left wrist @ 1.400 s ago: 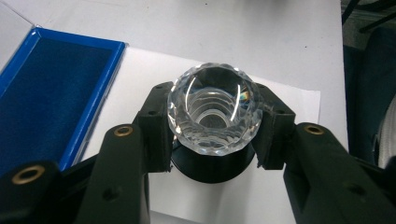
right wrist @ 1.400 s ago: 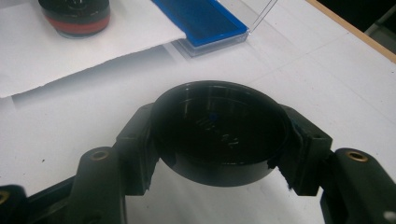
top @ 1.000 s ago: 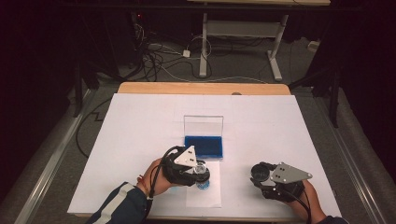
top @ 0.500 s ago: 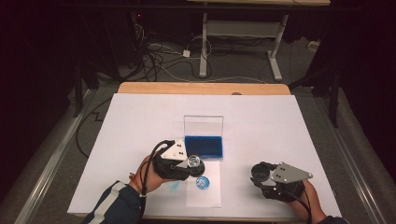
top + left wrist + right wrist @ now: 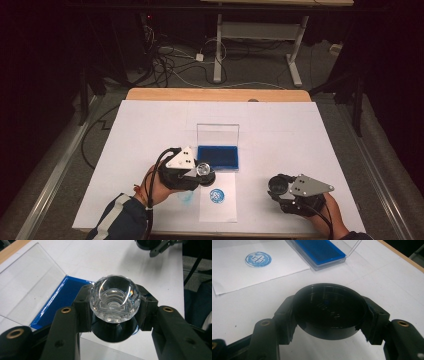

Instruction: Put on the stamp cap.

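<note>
Holding a round stamp with faceted clear crystal knob (image 5: 114, 298) pinched in the left tool (image 5: 200, 172), just beside the open blue ink pad case (image 5: 218, 156); keeping it level and carrying slowly. Resting at right on the white bench (image 5: 300, 130): right tool (image 5: 329, 312) clamping a black round cap (image 5: 329, 310), stamped blue seal on the white paper sheet (image 5: 216, 196) lying between.

black left tongs (image 5: 200, 172) with grey three-cornered plate, brass-ringed screw holes, trailing black cable, matching right tongs (image 5: 280, 187), dark sleeve (image 5: 120, 220) with pale stripes
</note>
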The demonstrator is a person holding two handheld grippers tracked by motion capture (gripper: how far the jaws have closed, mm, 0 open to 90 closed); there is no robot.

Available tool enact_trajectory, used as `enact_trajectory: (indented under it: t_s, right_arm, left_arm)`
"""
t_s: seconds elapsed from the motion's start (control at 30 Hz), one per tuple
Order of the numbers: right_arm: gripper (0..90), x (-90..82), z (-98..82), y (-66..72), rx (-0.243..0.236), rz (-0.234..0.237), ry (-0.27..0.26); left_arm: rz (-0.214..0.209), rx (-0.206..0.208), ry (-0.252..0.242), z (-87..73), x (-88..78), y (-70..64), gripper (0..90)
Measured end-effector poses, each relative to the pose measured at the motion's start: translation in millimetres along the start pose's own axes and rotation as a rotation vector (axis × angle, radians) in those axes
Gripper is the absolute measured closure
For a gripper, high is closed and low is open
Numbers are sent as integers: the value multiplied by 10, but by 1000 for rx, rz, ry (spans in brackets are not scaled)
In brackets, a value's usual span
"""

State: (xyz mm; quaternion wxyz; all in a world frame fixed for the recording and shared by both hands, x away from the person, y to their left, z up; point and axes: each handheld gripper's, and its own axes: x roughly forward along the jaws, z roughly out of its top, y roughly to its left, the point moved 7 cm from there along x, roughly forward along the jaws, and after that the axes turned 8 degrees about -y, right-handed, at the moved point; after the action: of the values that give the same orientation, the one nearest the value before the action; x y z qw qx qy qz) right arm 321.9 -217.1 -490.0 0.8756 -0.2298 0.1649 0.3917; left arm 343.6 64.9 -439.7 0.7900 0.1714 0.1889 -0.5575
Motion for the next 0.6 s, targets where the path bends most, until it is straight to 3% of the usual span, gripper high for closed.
enact_trajectory:
  t_s: [0.43,0.6]
  right_arm:
    - [382,12,-18,15,4,2,9]
    - [382,70,34,59,11,17,-3]
  left_arm:
    - [24,15,-28,75,-72,39,539]
    - [5,22,-38,123,-48,10,539]
